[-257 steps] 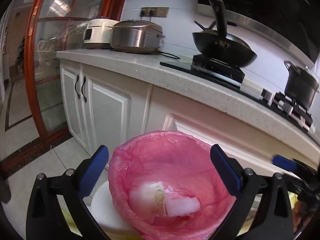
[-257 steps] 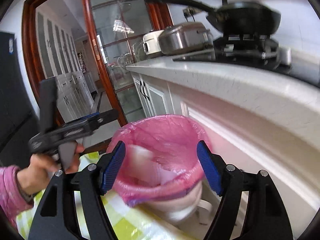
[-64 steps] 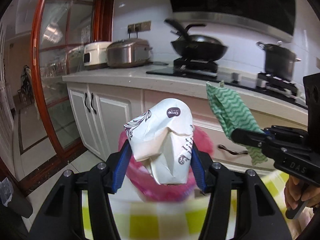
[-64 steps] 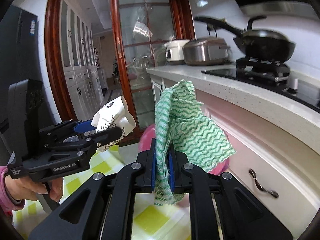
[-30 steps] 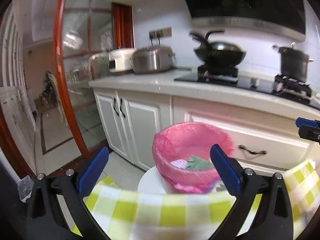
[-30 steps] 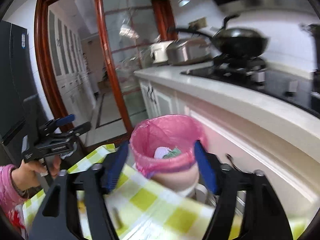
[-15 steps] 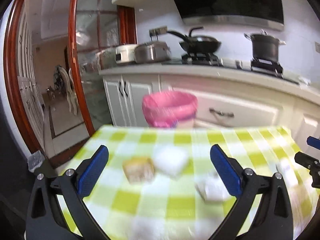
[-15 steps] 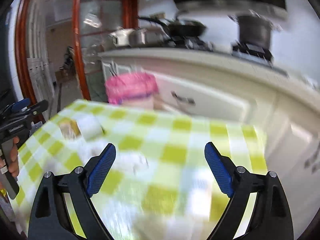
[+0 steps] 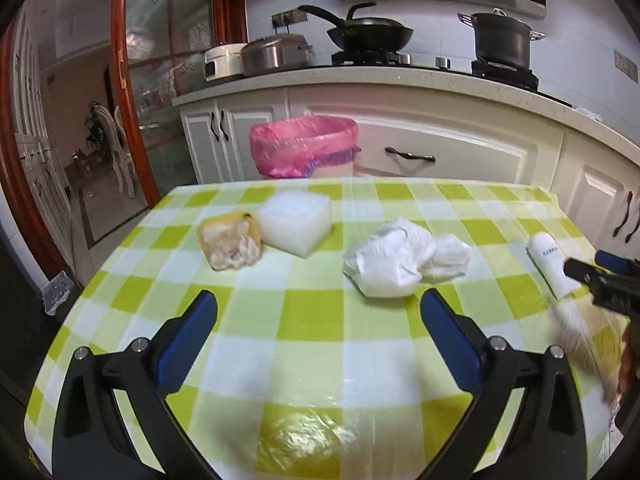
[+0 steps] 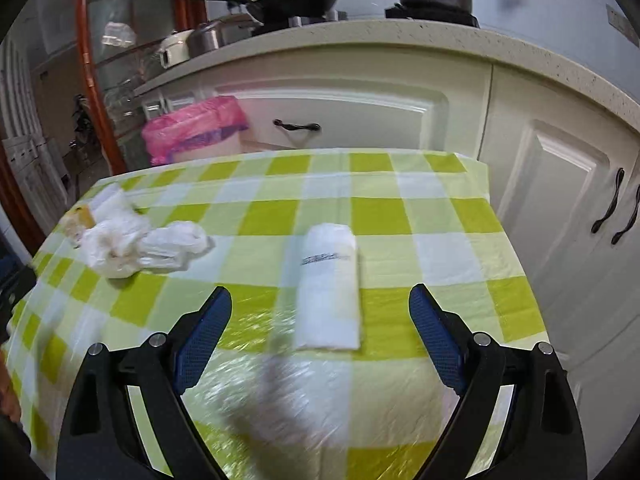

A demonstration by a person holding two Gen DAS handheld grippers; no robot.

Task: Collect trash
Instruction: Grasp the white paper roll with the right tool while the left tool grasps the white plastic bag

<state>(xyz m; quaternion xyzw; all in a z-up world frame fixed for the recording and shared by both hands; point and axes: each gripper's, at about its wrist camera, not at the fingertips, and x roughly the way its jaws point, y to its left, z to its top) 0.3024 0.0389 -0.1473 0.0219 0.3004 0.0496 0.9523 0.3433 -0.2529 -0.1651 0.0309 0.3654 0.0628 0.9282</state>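
Observation:
A green-checked table [image 9: 312, 320] carries the trash. In the left wrist view a yellow-crusted bread piece [image 9: 230, 246], a white foam block [image 9: 295, 222] and a crumpled white plastic bag [image 9: 394, 262] lie ahead of my open, empty left gripper [image 9: 318, 334]. A white tube [image 9: 550, 264] lies at the right, beside the other gripper's tip. In the right wrist view my right gripper [image 10: 320, 328] stands wide open over the near end of that white tube [image 10: 328, 286], pads apart from it. The crumpled bag [image 10: 136, 246] lies to the left. A pink-lined bin [image 9: 304, 146] stands beyond the table.
White kitchen cabinets [image 9: 440, 148] and a counter with a wok [image 9: 370, 36], a pot [image 9: 502, 42] and cookers run behind the table. A red-framed glass door [image 9: 128, 80] is at the left. The table's right edge [image 10: 504, 248] drops close to the cabinets.
Both grippers pulled back from the bin and came down over the table. The trash pieces now lie close in front, and the white tube sits between the right gripper's open fingers.

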